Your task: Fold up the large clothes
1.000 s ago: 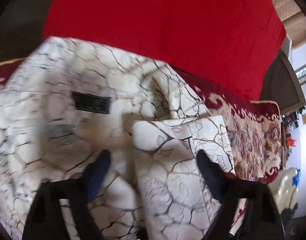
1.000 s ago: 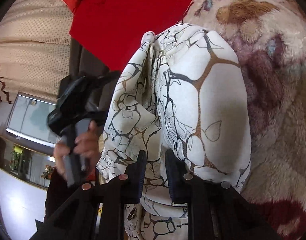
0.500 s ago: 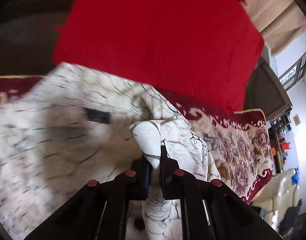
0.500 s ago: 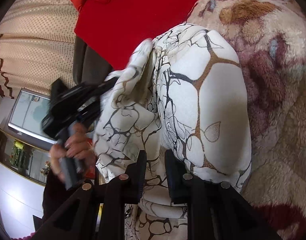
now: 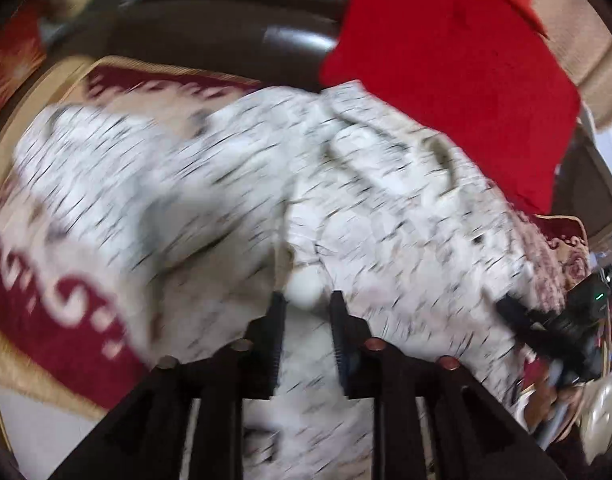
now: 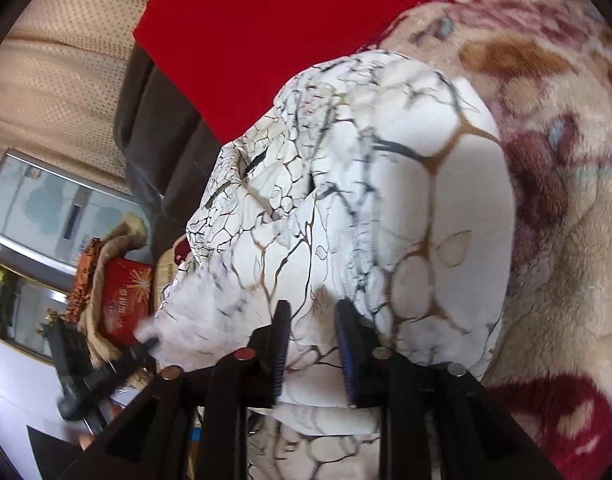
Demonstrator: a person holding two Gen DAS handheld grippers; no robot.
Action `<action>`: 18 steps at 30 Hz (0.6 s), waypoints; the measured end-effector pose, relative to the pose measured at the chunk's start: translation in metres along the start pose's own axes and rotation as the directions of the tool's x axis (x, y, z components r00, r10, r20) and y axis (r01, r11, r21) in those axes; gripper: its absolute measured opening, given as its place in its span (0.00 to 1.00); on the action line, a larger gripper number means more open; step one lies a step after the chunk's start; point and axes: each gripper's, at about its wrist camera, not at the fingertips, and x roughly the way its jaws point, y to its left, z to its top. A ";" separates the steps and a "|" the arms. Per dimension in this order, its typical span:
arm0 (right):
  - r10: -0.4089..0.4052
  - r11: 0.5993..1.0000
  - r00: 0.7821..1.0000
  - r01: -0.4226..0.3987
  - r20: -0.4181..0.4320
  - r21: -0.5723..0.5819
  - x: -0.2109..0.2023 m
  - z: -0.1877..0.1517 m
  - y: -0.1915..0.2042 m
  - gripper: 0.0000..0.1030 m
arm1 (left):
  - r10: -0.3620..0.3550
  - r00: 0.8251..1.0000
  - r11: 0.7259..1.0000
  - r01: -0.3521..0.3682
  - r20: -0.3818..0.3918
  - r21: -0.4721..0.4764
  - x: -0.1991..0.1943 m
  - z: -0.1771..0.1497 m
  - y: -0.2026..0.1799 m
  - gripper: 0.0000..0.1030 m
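Lying bunched on the rug — the garment. Both hand-held grippers, left and right, have just been parting, cloth between slack jaws.

Garment: white cloth crossed by a network of black and tan-gold veins, like cracked marble; streaked by motion blur in the left wrist view. Blanket: plush cream pile with maroon, brown and pale blue floral figures; its border is deep red with cream scrollwork and a gold edge. Cushion: plain bright red. Sofa back: dark brown, probably leather. Curtain: beige, dotted weave. Tool fingers: black, one faced in blue.
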 end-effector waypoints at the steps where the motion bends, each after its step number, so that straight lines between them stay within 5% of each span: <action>1: -0.005 1.000 1.000 0.005 0.006 -0.011 0.000 0.001 0.007 0.57 | -0.001 1.000 1.000 0.001 0.009 -0.017 -0.006 -0.006 0.009 0.35; 3: 0.006 0.998 1.000 -0.004 0.027 -0.058 -0.002 -0.003 0.030 0.75 | 0.000 0.999 0.998 0.003 0.046 -0.056 -0.024 -0.016 0.031 0.49; 10: -0.027 0.972 0.999 0.019 -0.029 -0.235 0.042 -0.026 0.098 0.74 | 0.098 0.985 0.962 -0.058 0.141 -0.266 -0.063 -0.013 0.124 0.63; 15: -0.174 0.941 0.981 0.140 -0.085 -0.309 0.087 -0.048 0.098 0.72 | 0.074 0.982 0.894 0.011 0.173 -0.448 -0.052 0.011 0.190 0.71; 18: -0.177 0.924 0.982 0.142 -0.068 -0.355 0.086 -0.051 0.102 0.72 | 0.002 0.984 0.812 0.101 0.176 -0.575 -0.033 0.022 0.228 0.71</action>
